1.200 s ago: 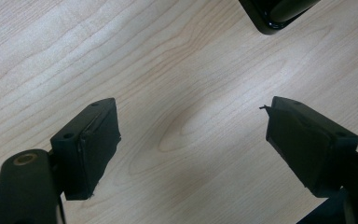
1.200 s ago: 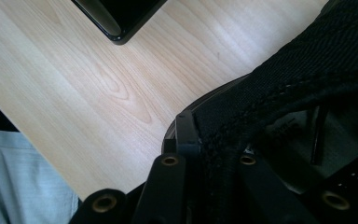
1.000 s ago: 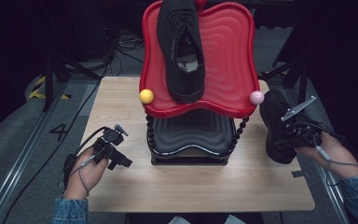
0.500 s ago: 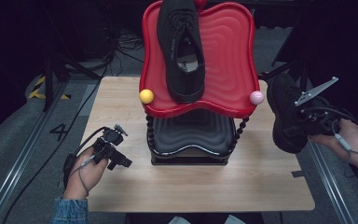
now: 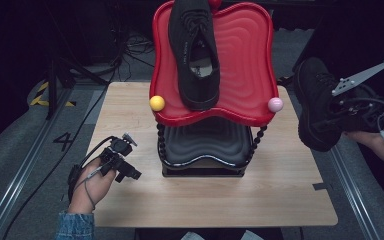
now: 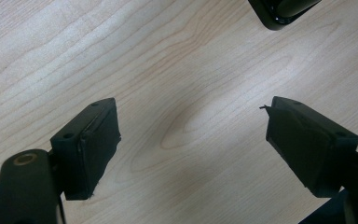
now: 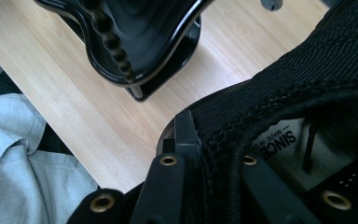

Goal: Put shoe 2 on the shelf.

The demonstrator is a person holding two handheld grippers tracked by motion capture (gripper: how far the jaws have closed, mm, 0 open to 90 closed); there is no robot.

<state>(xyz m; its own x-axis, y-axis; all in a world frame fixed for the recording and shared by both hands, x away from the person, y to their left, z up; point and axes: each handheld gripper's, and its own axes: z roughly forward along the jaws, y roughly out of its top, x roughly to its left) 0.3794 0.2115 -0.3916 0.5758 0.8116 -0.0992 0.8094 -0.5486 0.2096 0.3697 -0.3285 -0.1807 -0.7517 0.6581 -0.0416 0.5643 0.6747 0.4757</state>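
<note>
A black shoe (image 5: pixel 196 50) lies on the red wavy tray (image 5: pixel 250 60), the top tier of a stand. My right gripper (image 5: pixel 336 119) is shut on the collar of a second black shoe (image 5: pixel 316 107), which hangs in the air off the table's right edge. In the right gripper view the jaws pinch that shoe's collar (image 7: pixel 223 140), one inside and one outside. My left gripper (image 5: pixel 125 170) rests low over the wooden table (image 5: pixel 130 115) at the left, open, with bare wood (image 6: pixel 191 130) between its pads.
The stand's black lower tray (image 5: pixel 205 145) sits mid-table under the red one, with beaded posts. A yellow ball (image 5: pixel 156 103) and a pink ball (image 5: pixel 275 104) mark the red tray's front corners. A metal rail (image 5: pixel 352 190) runs along the table's right side.
My right gripper has lifted the second black shoe up from the table's right edge. The left gripper has stayed where it was.
</note>
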